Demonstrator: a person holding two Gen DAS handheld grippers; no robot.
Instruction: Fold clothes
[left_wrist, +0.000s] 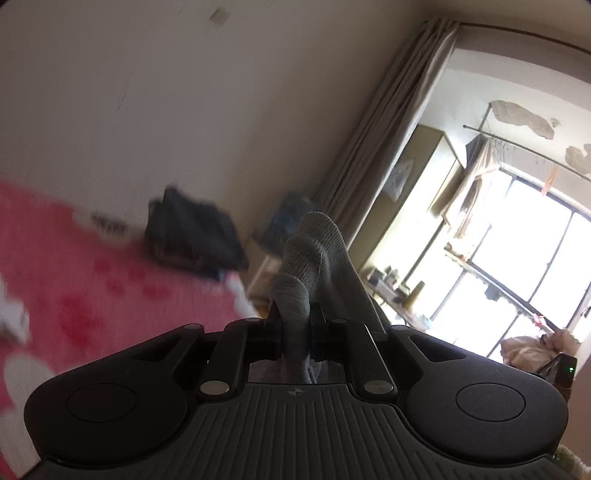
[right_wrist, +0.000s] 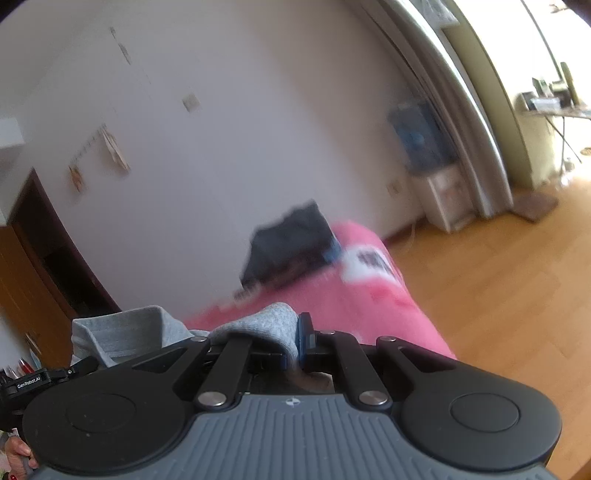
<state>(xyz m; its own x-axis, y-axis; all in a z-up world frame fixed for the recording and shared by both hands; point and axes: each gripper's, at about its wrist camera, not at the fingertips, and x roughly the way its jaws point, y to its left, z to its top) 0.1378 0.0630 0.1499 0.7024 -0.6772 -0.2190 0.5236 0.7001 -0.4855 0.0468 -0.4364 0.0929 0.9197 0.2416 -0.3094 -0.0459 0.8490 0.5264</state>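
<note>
Both tools, left tool (left_wrist: 295, 325) and right tool (right_wrist: 295, 343), clamp the grey knit garment (left_wrist: 314, 251) aloft over the pink bed (right_wrist: 332, 306), likely mid-fold; lowering flat looks next.

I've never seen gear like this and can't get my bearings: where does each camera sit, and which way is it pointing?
Left wrist view: sits on the left gripper, looking along its fingers, tilted, toward a window; the gripper, shut on grey cloth, fills the bottom.
Right wrist view: sits on the right gripper, facing a white wall and wooden floor; shows its gripper pinching grey cloth and a hand.
Both show the pink bed cover and dark bag.
</note>
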